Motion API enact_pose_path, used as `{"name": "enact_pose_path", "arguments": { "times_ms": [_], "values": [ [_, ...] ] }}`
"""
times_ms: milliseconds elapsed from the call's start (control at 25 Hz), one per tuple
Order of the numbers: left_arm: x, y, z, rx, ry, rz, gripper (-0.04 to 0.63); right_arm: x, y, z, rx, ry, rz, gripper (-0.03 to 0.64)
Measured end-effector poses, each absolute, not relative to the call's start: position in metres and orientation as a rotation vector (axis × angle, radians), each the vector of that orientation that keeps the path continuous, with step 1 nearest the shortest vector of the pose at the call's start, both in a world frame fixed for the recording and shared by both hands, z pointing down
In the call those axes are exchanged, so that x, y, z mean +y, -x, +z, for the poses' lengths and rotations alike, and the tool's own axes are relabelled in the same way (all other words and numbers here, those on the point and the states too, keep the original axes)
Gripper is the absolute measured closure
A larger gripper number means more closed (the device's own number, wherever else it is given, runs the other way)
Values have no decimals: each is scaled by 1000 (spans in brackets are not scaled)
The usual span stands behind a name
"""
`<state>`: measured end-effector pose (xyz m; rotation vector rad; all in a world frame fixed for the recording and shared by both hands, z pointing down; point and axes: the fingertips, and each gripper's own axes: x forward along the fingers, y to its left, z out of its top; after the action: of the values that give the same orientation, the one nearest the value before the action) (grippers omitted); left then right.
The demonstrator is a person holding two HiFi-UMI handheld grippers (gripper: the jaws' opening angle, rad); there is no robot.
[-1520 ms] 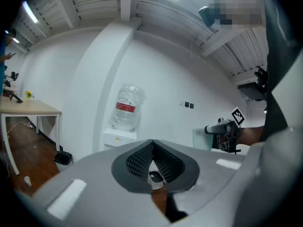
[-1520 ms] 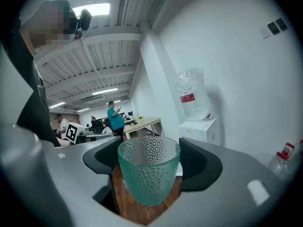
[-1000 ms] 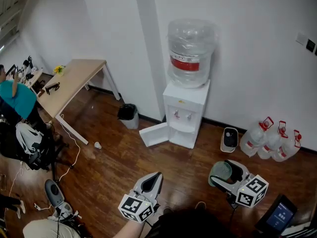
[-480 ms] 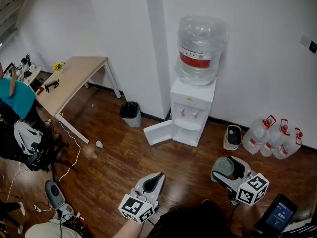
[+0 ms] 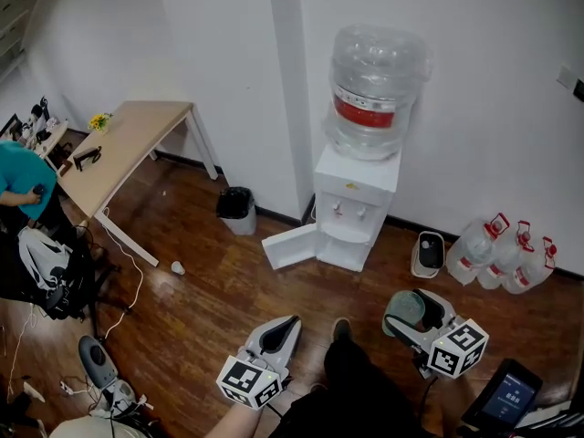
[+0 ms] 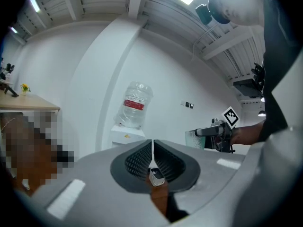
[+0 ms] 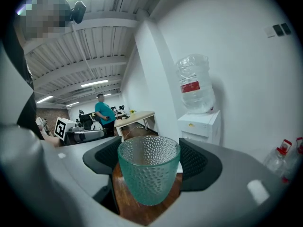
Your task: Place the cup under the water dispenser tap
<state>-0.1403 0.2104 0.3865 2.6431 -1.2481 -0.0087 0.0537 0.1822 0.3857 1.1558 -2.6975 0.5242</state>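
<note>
A white water dispenser with a big clear bottle stands against the wall, its taps above a recess. My right gripper is shut on a green dimpled glass cup, well short of the dispenser and to its right. In the right gripper view the cup stands upright between the dark pads, with the dispenser beyond. My left gripper is shut with nothing in it; its jaws meet in the left gripper view, pointing at the dispenser.
The dispenser's lower door hangs open to the left. A black bin stands by the wall, a wooden desk at the left. Water jugs and a small appliance sit right of the dispenser. A person's shoe shows between the grippers.
Both grippers and the head view have advanced toward the dispenser, which now looks larger and nearer. A shoe has stepped into view between the grippers. The cup stays gripped.
</note>
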Motion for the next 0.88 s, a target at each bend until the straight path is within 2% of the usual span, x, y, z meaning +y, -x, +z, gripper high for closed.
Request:
{"name": "enact_pose_path", "arguments": {
  "times_ms": [360,880],
  "values": [
    [117,142,397,-1298,-2620,85,607,73,-59,408,-2722,-1202,552,236],
    [-32,100,401,-1245,-2649,260,618,-59,-74,439,-2678,-1206,491,236]
  ]
}}
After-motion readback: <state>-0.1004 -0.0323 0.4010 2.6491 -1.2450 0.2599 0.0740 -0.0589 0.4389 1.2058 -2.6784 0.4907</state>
